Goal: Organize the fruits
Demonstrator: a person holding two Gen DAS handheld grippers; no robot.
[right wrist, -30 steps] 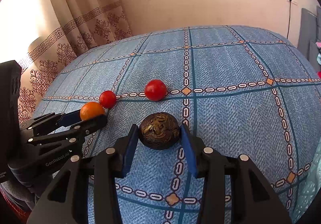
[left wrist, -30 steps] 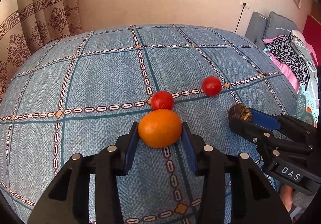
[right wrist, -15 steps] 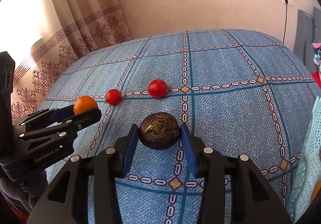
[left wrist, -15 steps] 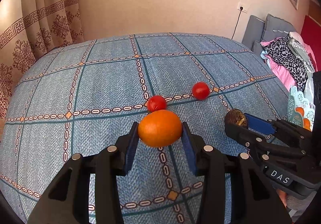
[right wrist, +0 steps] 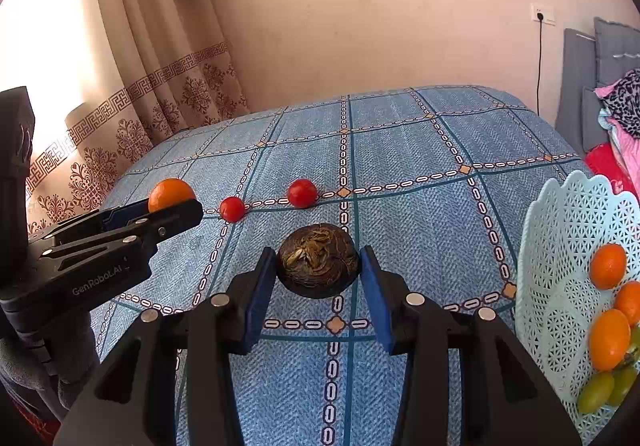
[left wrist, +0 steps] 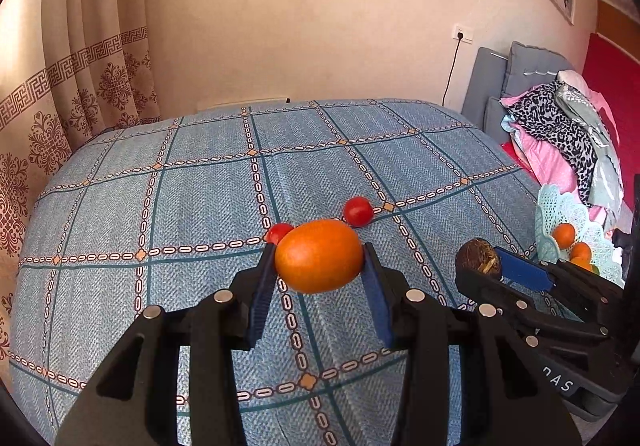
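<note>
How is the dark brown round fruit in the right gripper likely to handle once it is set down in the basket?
The dark brown fruit looks nearly spherical, so it will probably roll toward the oranges once released in the basket. Its rough, wrinkled skin suggests little slip against the right gripper pads. It holds its shape under the clamp, so it seems fairly firm.
</note>
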